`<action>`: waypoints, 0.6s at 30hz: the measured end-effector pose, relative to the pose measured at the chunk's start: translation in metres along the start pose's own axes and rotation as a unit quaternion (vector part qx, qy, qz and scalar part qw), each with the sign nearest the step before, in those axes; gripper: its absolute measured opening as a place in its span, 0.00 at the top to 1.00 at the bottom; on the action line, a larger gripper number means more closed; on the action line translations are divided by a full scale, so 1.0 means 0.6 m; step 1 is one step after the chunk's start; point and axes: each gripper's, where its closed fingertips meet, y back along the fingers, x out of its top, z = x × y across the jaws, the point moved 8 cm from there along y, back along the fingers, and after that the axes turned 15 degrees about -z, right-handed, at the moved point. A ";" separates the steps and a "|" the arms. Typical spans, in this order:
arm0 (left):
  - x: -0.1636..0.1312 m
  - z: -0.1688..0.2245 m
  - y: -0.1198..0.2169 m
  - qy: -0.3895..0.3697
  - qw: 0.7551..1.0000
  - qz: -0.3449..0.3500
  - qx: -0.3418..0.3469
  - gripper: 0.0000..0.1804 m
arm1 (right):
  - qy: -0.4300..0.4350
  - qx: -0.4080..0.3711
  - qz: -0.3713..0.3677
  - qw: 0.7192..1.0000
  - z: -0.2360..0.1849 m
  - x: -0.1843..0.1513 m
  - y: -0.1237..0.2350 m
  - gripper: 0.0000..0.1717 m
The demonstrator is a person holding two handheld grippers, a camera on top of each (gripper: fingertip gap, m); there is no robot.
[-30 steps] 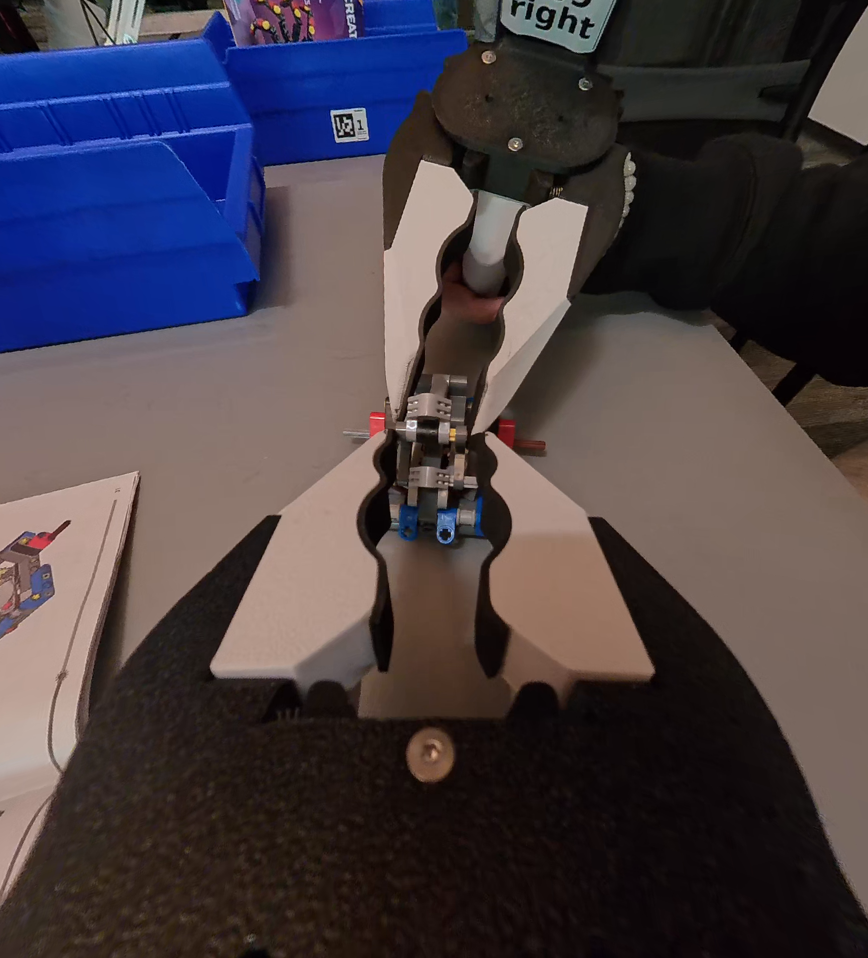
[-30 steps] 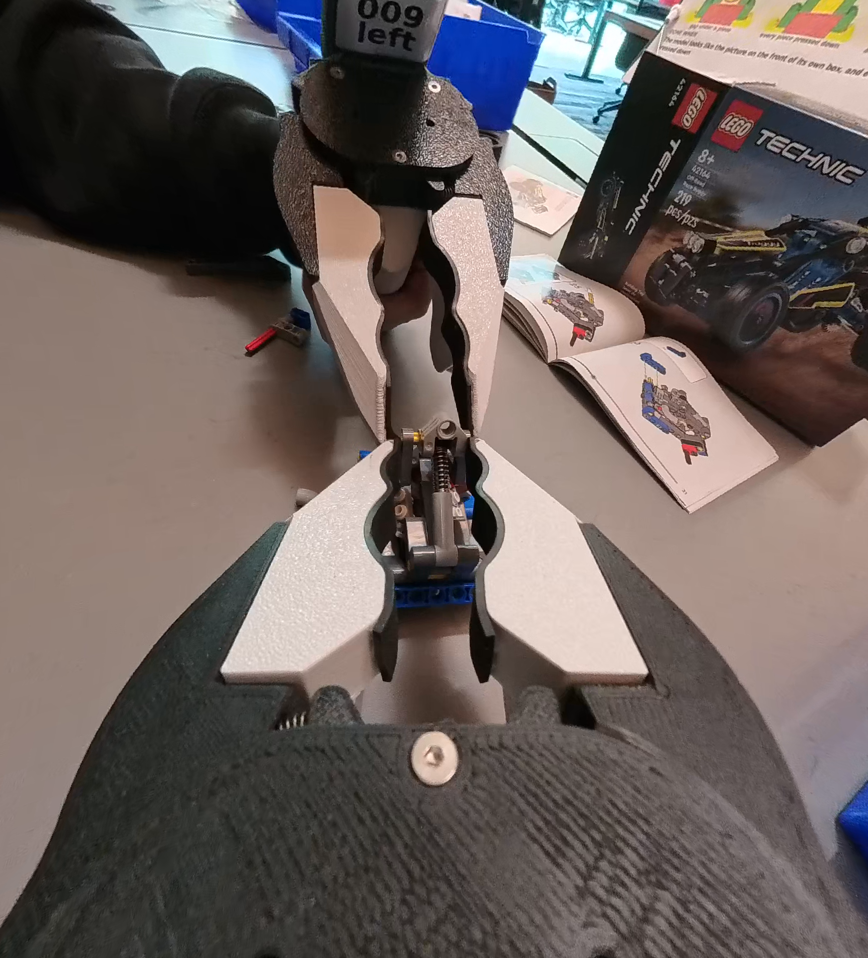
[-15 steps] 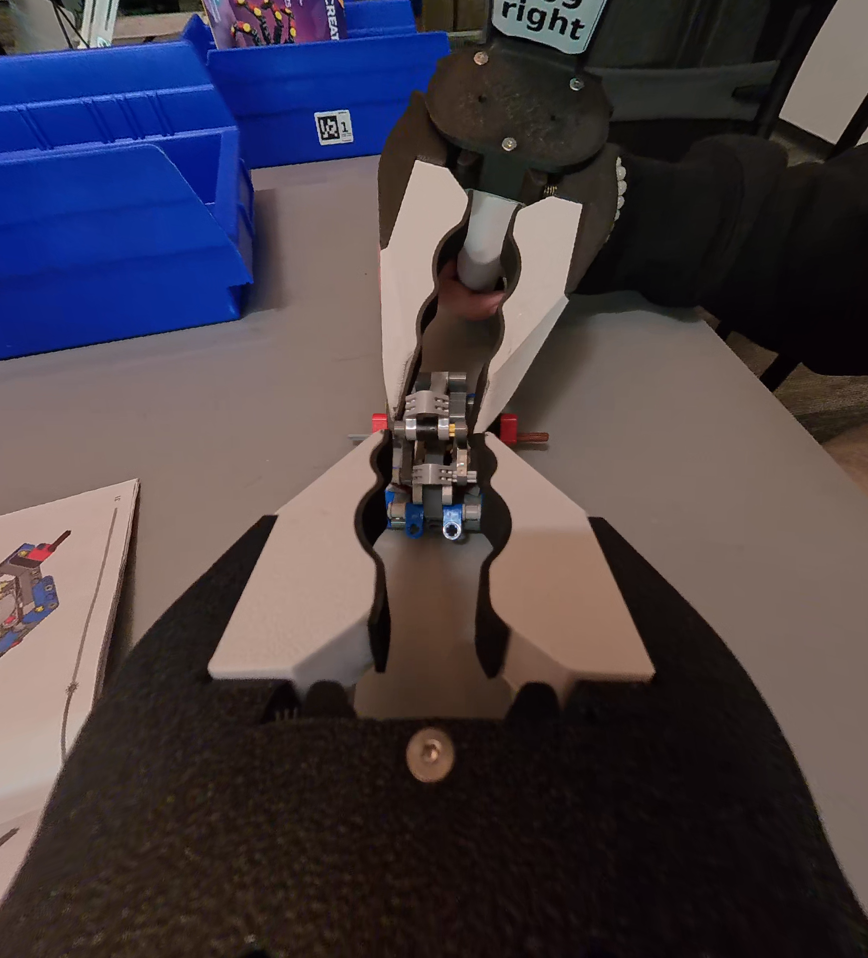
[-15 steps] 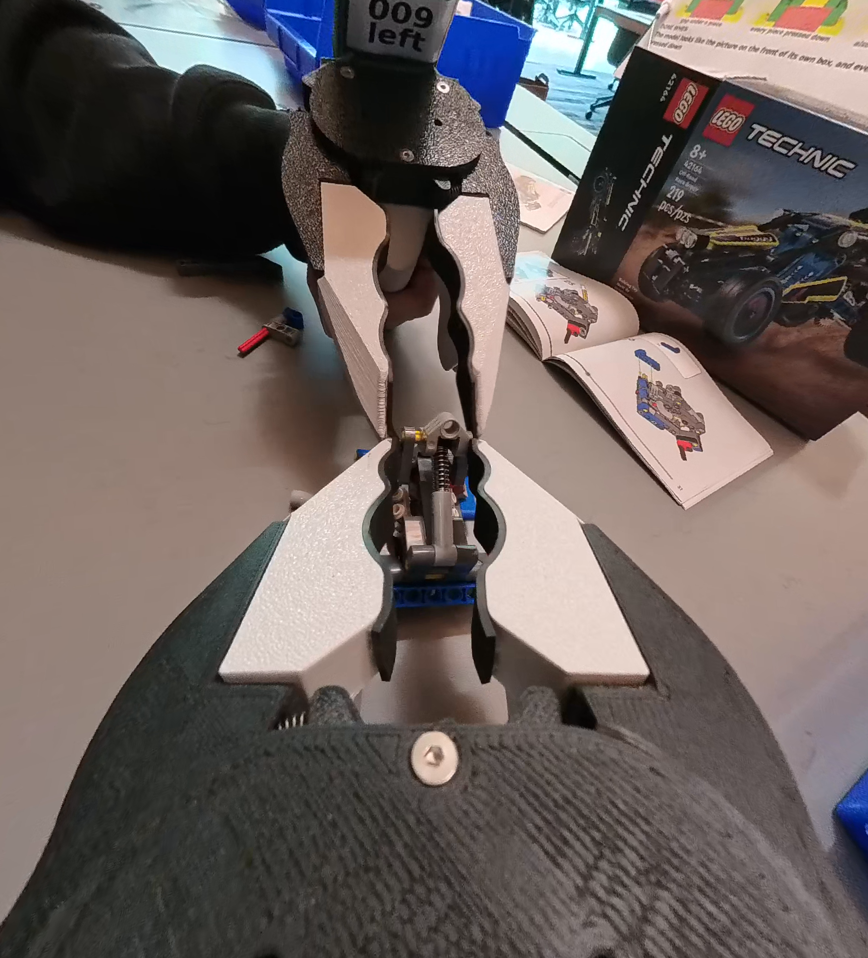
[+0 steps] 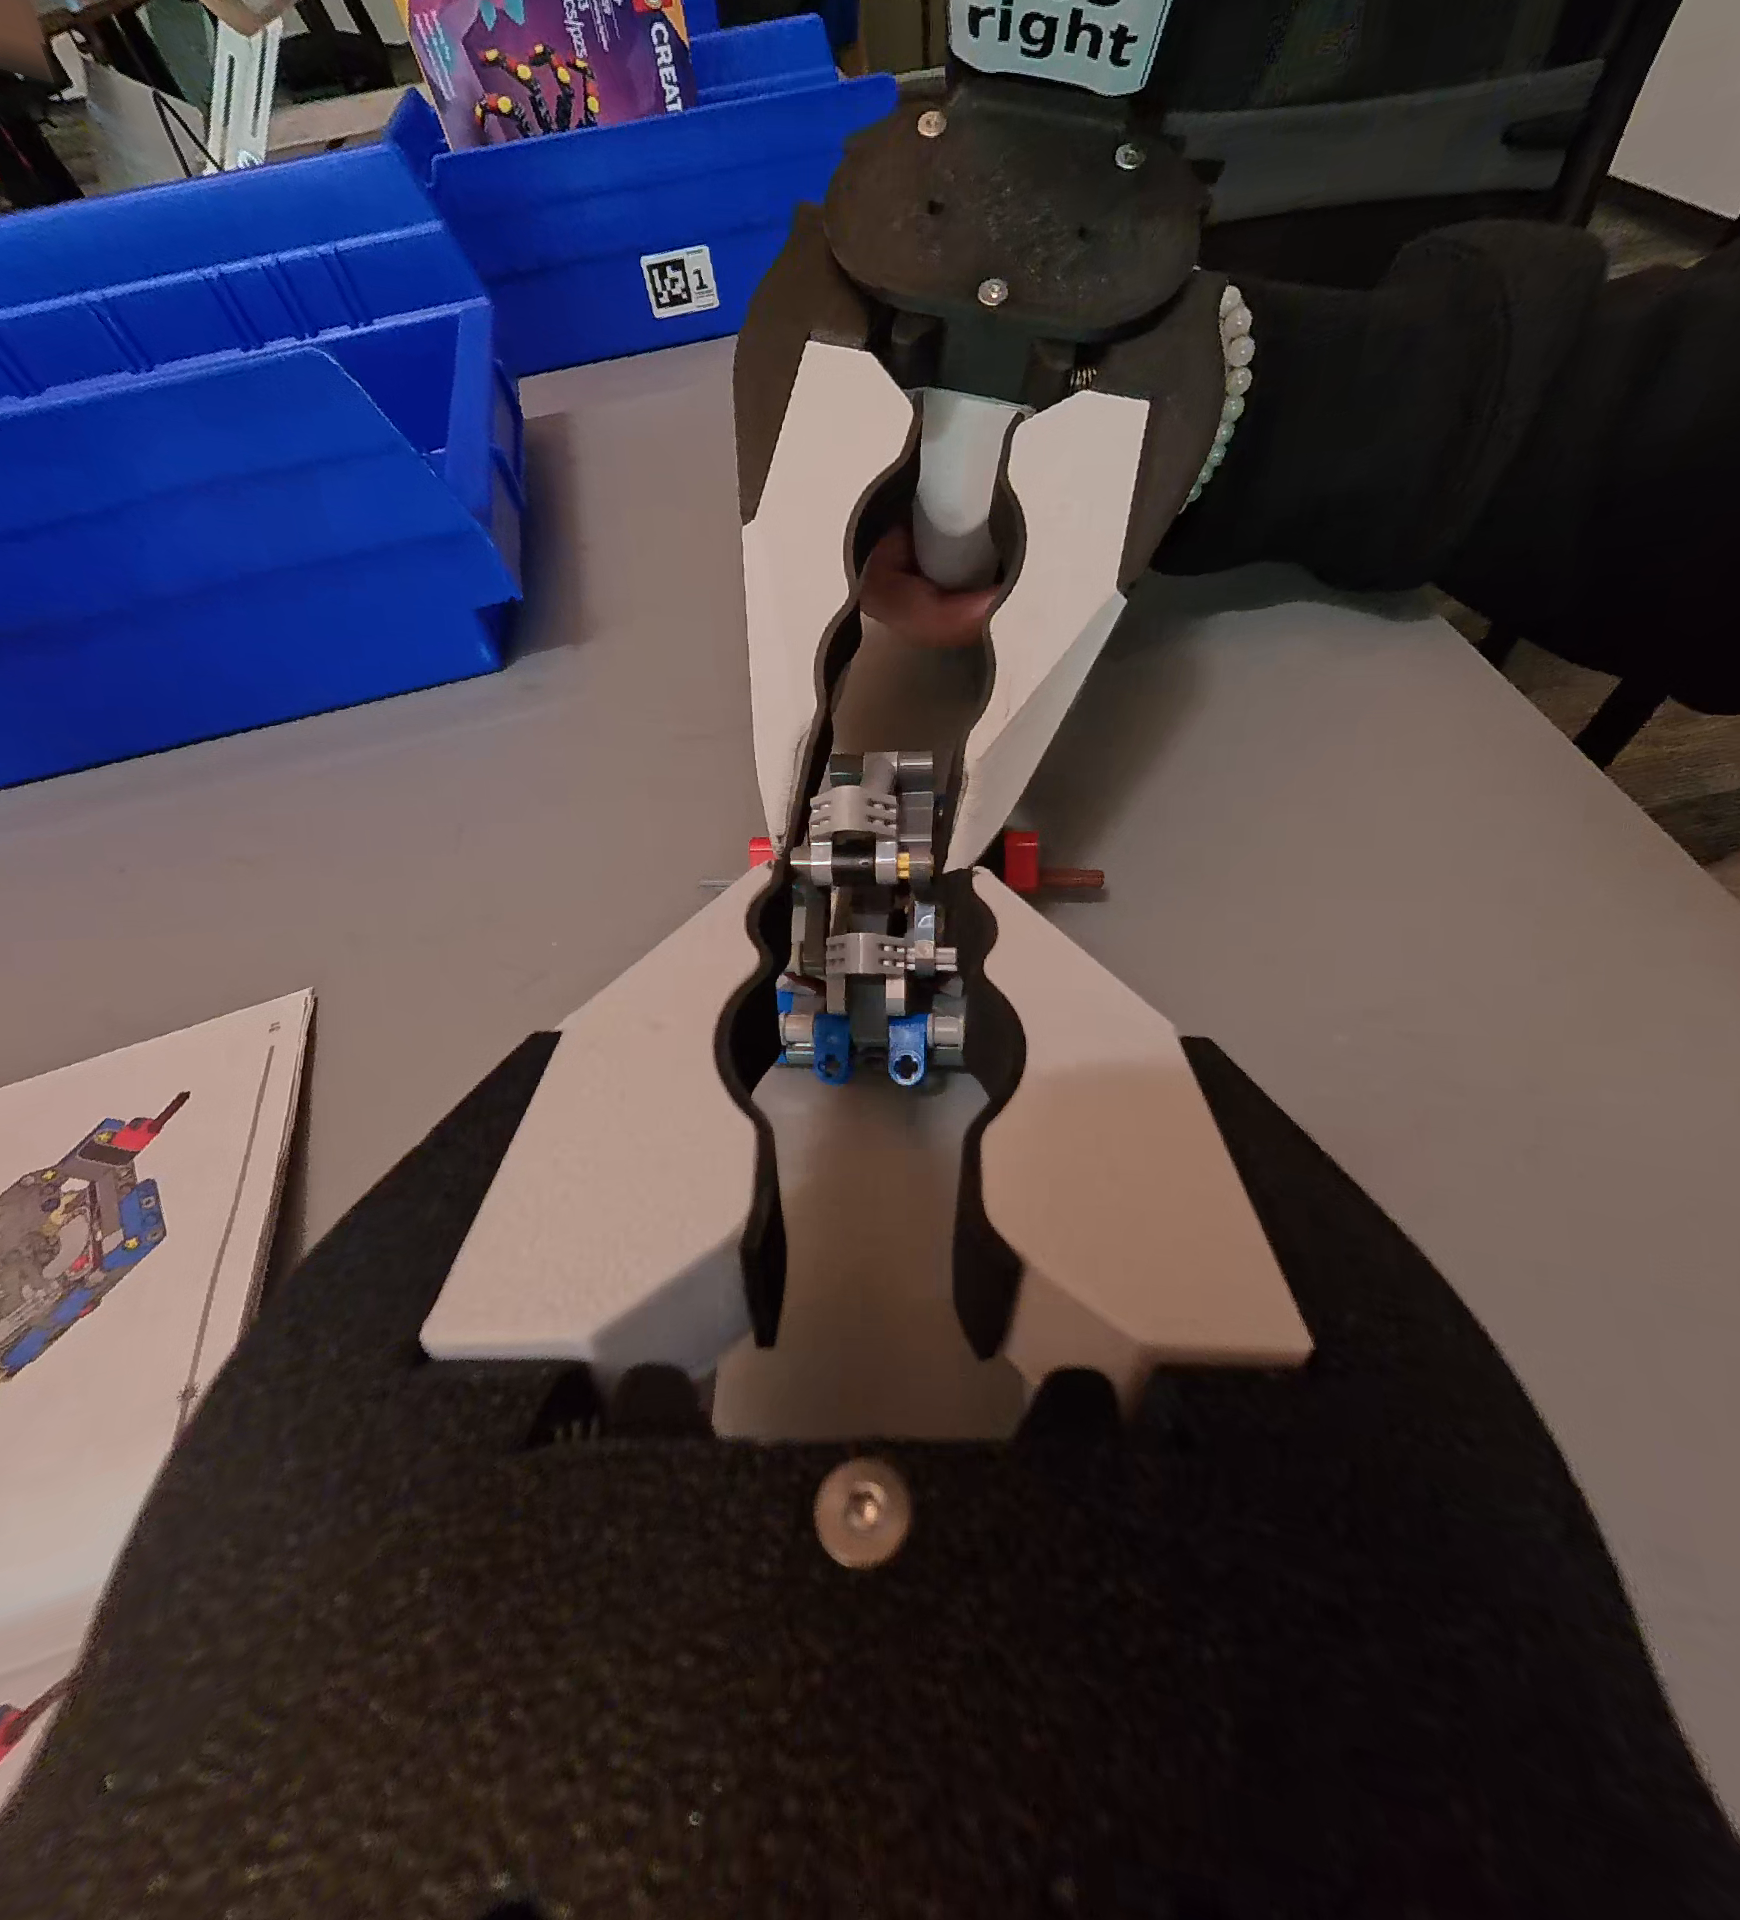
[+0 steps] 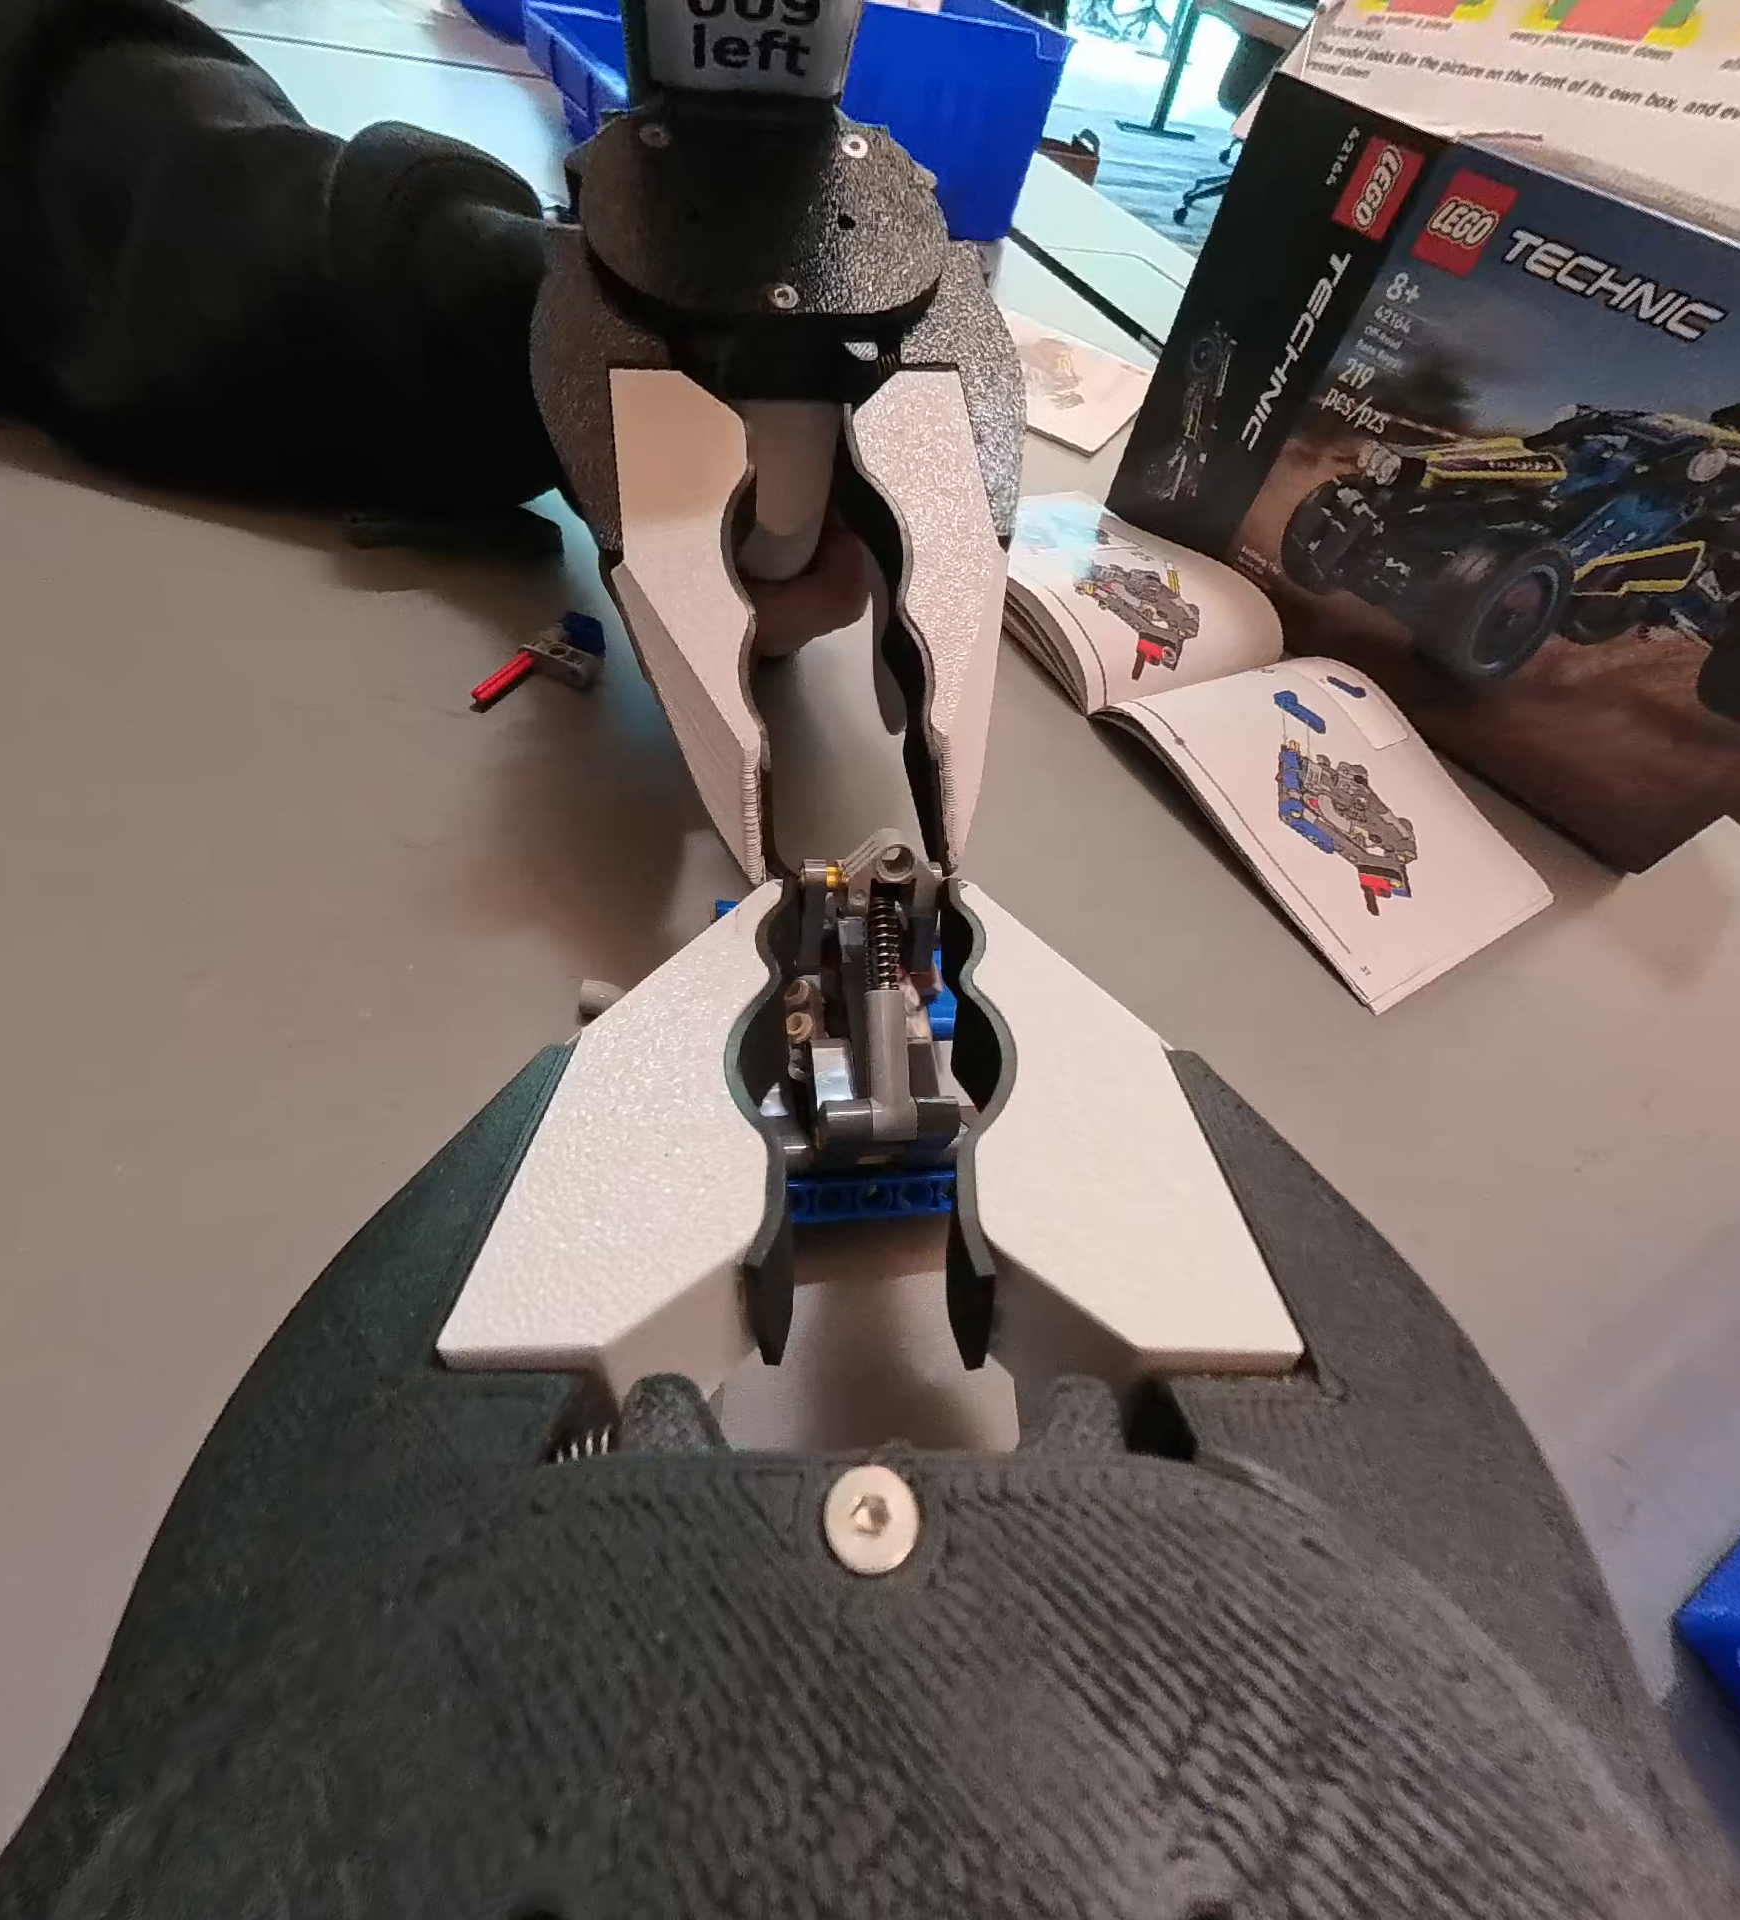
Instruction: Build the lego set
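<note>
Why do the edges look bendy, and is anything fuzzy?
Left wrist view: the wide lens curves the blue plastic bins; the grey-and-blue brick model looks sharp. Right wrist view: the printed cardboard toy box leans and bows; the near black housing looks soft.

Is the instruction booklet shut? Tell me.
No. In the right wrist view the booklet lies open on the table, pages spread, beside the box.

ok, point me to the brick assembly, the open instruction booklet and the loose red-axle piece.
brick assembly (image 6: 871, 1039): right wrist view, on its spring strut.
open instruction booklet (image 6: 1354, 821): right wrist view, near page.
loose red-axle piece (image 6: 533, 665): right wrist view, grey connector.
</note>
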 end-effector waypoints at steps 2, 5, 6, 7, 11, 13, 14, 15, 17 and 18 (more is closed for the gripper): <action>0.000 0.001 0.000 -0.004 1.000 0.000 0.002 0.85 | -0.004 0.004 -0.002 1.000 -0.001 0.000 0.000 0.86; 0.000 0.002 -0.001 -0.007 1.000 -0.002 0.001 0.85 | -0.005 0.008 -0.005 1.000 -0.002 0.000 -0.001 0.86; 0.000 0.003 -0.001 -0.009 1.000 -0.002 0.001 0.85 | -0.003 0.008 -0.005 1.000 -0.002 0.000 -0.001 0.86; 0.000 0.004 -0.001 -0.011 1.000 -0.002 0.001 0.85 | -0.002 0.009 -0.005 1.000 -0.003 0.000 -0.001 0.86; 0.000 0.003 -0.002 -0.009 1.000 -0.004 -0.001 0.85 | 0.000 0.007 -0.006 1.000 -0.004 0.000 -0.001 0.86; 0.000 0.003 -0.002 -0.011 1.000 -0.005 0.002 0.85 | 0.004 0.000 -0.007 1.000 -0.004 0.000 -0.001 0.87; 0.000 0.003 -0.002 -0.013 1.000 -0.006 0.003 0.85 | 0.007 -0.004 -0.007 1.000 -0.004 0.000 -0.002 0.87; 0.000 0.003 -0.003 -0.014 1.000 -0.007 0.004 0.86 | 0.010 -0.007 -0.008 1.000 -0.005 0.000 -0.002 0.87; 0.000 0.003 -0.003 -0.017 1.000 -0.007 0.006 0.86 | 0.013 -0.008 -0.008 1.000 -0.005 0.000 -0.002 0.87; 0.000 0.004 -0.003 -0.018 1.000 -0.008 0.006 0.86 | 0.013 -0.007 -0.008 1.000 -0.005 0.000 -0.002 0.87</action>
